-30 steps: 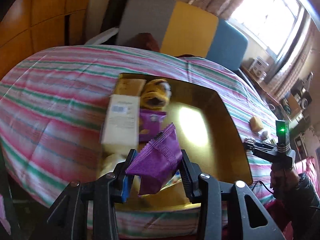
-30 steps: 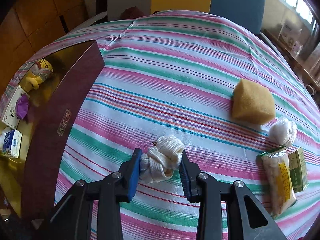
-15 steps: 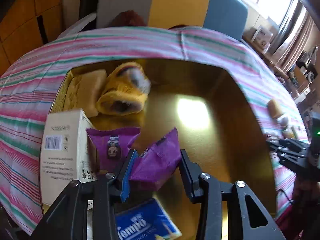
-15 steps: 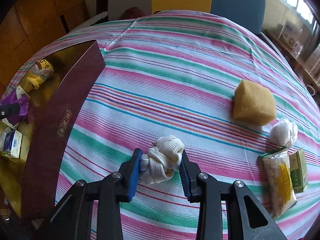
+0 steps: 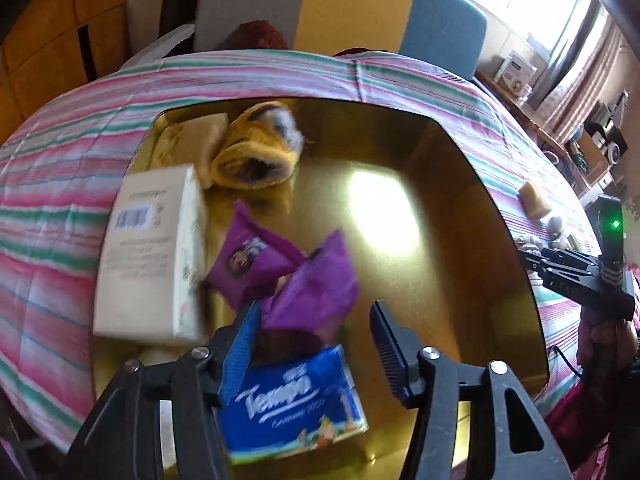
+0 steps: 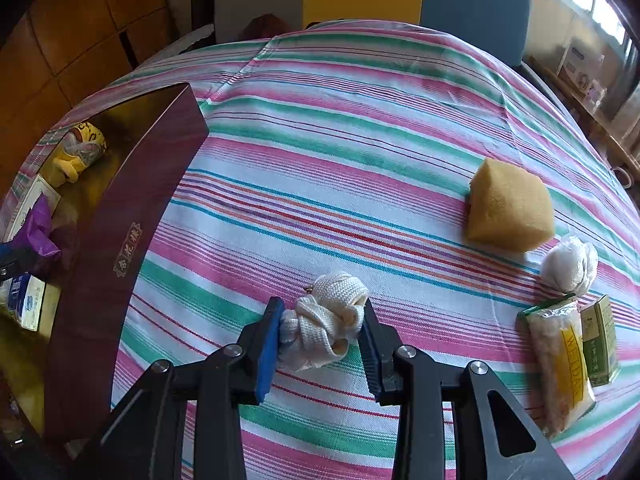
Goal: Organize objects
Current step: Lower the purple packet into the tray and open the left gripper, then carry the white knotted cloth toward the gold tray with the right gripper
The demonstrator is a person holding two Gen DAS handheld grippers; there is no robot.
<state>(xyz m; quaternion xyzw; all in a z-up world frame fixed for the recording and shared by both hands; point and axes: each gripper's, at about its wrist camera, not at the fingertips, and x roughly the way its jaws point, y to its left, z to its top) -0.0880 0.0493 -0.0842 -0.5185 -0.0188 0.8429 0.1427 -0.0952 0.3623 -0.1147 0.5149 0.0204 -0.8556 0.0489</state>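
Inside the gold-lined box (image 5: pixel 460 216): purple packet (image 5: pixel 316 292) newly released beside its twin, left gripper (image 5: pixel 314 340) now spread wide; right gripper (image 6: pixel 322 338) still clamping the knotted white rope (image 6: pixel 328 318) above the striped cloth, boxing pending.

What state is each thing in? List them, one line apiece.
Left tool: open, above the box.
Right tool: shut on the white rope knot.
Purple packet: released, lying in the box beside a second purple packet.
Box: open, lidless, partly filled.
Tissue pack: flat in the box.
Sponge: loose on the tablecloth.
Noodle packet: sealed, lying flat.
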